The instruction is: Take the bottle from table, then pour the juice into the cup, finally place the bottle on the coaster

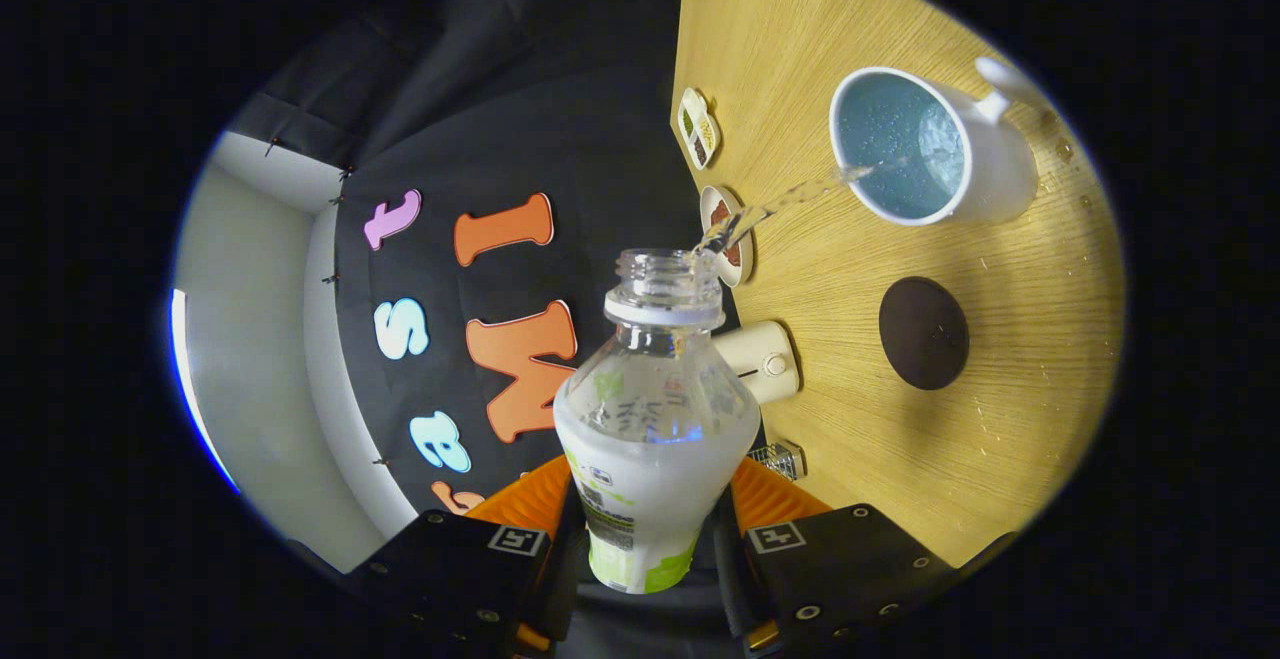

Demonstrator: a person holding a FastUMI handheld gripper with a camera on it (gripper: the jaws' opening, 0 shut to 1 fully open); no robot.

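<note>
My gripper (648,529) is shut on a clear plastic bottle (655,419) with a white and green label, held between the fingers and tipped over on its side, so the wooden table (800,59) appears turned sideways. Its cap is off. A thin stream of liquid (790,197) runs from the open mouth into a white cup (925,149) with a blue inside and a handle, standing beyond the fingers. A round dark coaster (923,332) lies on the table between the cup and my fingers, bare.
Along the table's far edge by the black cloth wall sit a small divided dish (697,126), a small round dish (735,259) behind the stream, a cream cylindrical object (760,359) and a small clear ribbed item (782,459). Droplets speckle the wood near the cup.
</note>
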